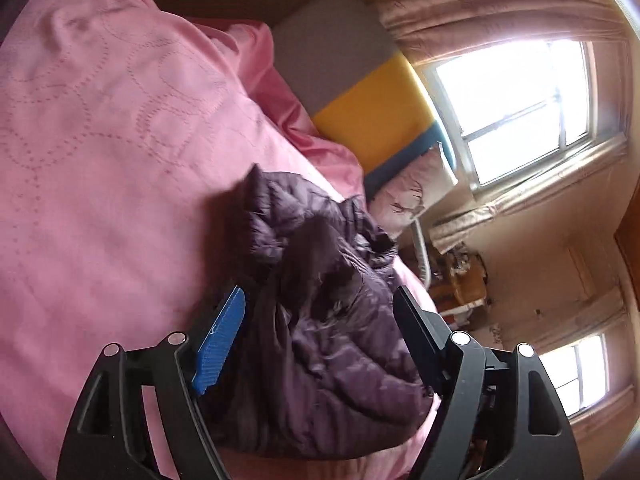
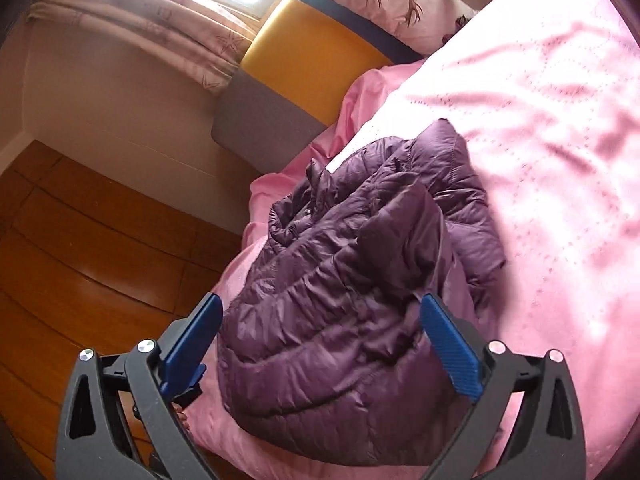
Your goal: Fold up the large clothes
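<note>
A dark purple quilted puffer jacket (image 1: pixel 320 320) lies crumpled in a heap on a pink bedspread (image 1: pixel 100 160). In the left wrist view my left gripper (image 1: pixel 320 300) is open, its blue-padded fingers wide apart above the near part of the jacket, holding nothing. In the right wrist view the same jacket (image 2: pixel 352 280) lies near the bed's edge on the bedspread (image 2: pixel 540 140). My right gripper (image 2: pixel 320 308) is open too, its fingers spread on either side of the jacket's near bulge, not gripping it.
A grey, yellow and blue headboard (image 2: pixel 288 80) stands at the bed's end, with a deer-print pillow (image 2: pixel 392 4) against it. Wooden floor (image 2: pixel 80 260) lies beside the bed. Bright windows (image 1: pixel 520 108) with curtains and a cluttered shelf (image 1: pixel 456 276) are beyond.
</note>
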Tool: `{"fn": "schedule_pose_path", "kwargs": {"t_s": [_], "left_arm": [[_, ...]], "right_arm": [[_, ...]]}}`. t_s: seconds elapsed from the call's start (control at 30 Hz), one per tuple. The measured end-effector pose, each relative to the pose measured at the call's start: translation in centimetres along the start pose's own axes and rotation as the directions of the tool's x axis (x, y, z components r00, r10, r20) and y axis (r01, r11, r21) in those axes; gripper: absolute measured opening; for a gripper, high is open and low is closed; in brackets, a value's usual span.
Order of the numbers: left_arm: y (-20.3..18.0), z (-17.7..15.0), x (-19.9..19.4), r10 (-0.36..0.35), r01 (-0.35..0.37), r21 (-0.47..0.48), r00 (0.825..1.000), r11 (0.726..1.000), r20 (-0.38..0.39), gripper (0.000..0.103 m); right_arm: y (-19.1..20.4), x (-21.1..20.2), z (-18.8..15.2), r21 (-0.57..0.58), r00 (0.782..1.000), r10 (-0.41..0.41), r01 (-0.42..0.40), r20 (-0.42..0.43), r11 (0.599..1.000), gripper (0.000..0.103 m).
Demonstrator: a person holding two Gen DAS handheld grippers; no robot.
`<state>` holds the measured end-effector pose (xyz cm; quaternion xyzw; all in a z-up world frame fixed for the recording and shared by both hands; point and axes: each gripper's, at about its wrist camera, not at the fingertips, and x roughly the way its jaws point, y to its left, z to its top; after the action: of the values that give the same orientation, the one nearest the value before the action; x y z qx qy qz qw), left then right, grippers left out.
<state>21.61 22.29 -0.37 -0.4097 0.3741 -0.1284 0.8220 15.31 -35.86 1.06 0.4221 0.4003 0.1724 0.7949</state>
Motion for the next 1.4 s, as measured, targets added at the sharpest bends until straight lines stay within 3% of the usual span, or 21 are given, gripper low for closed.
{"fn": "schedule_pose_path", "kwargs": {"t_s": [0.1, 0.2, 0.27, 0.4, 0.47, 0.53, 0.63, 0.8, 0.93, 1.0, 1.03, 1.13, 1.3, 1.4], "left_arm": [[1.2, -1.4, 0.9, 0.054, -0.051, 0.057, 0.998, 0.997, -0.046, 0.075], [2.0, -4.2, 2.5, 0.069, -0.052, 0.131, 0.989, 0.99, -0.13, 0.074], [1.9, -5.8, 3.2, 0.079, -0.051, 0.167, 0.983, 0.985, -0.166, 0.054], [1.7, -7.3, 3.5, 0.098, -0.062, 0.218, 0.982, 0.974, -0.16, 0.031], [1.4, -7.7, 3.4, 0.114, -0.07, 0.25, 0.98, 0.966, -0.163, 0.021], [1.2, -8.2, 2.9, 0.119, -0.07, 0.276, 0.979, 0.959, -0.167, 0.012], [1.1, -9.0, 2.0, 0.122, -0.07, 0.292, 0.979, 0.954, -0.166, 0.009], [1.0, -11.4, -0.3, 0.124, -0.061, 0.312, 0.975, 0.948, -0.185, 0.009], [0.1, -14.2, -2.7, 0.181, -0.099, 0.36, 0.963, 0.927, -0.202, 0.01], [-1.3, -15.6, -3.8, 0.267, -0.177, 0.429, 0.951, 0.886, -0.158, 0.016], [-2.1, -16.2, -4.4, 0.318, -0.231, 0.471, 0.941, 0.851, -0.112, 0.023], [-3.7, -16.7, -5.3, 0.384, -0.322, 0.525, 0.923, 0.788, -0.01, 0.054], [-4.6, -16.3, -5.9, 0.437, -0.412, 0.57, 0.894, 0.711, 0.099, 0.062], [-5.0, -16.5, -6.3, 0.449, -0.437, 0.562, 0.885, 0.702, 0.127, 0.062]], "right_arm": [[-0.5, -1.1, -2.1, -0.075, 0.994, -0.105, 0.106, 0.016, 0.991, 0.1], [-1.6, -0.8, -4.5, -0.12, 0.982, -0.187, 0.183, -0.025, 0.976, 0.098], [-2.2, 0.2, -6.2, -0.147, 0.972, -0.227, 0.216, -0.062, 0.965, 0.081], [-2.2, 1.5, -7.9, -0.193, 0.959, -0.276, 0.261, -0.057, 0.946, 0.057], [-2.0, 1.7, -8.0, -0.18, 0.965, -0.254, 0.239, -0.066, 0.954, 0.037], [-1.4, 1.6, -8.3, -0.201, 0.965, -0.252, 0.235, -0.067, 0.951, 0.028], [-0.6, 0.7, -8.8, -0.229, 0.964, -0.256, 0.232, -0.079, 0.945, 0.024], [-0.2, -2.3, -10.8, -0.272, 0.96, -0.26, 0.224, -0.106, 0.936, 0.023], [-0.3, -4.3, -12.8, -0.303, 0.948, -0.282, 0.229, -0.144, 0.925, 0.023], [0.0, -4.7, -13.6, -0.324, 0.941, -0.298, 0.236, -0.158, 0.916, 0.025], [0.1, -4.7, -13.9, -0.335, 0.935, -0.317, 0.251, -0.159, 0.908, 0.029], [0.6, -4.8, -13.9, -0.361, 0.919, -0.369, 0.301, -0.138, 0.883, 0.044], [1.4, -6.1, -14.0, -0.398, 0.909, -0.413, 0.359, -0.056, 0.844, 0.069], [2.1, -6.6, -13.9, -0.422, 0.9, -0.435, 0.393, -0.004, 0.817, 0.073]]}}
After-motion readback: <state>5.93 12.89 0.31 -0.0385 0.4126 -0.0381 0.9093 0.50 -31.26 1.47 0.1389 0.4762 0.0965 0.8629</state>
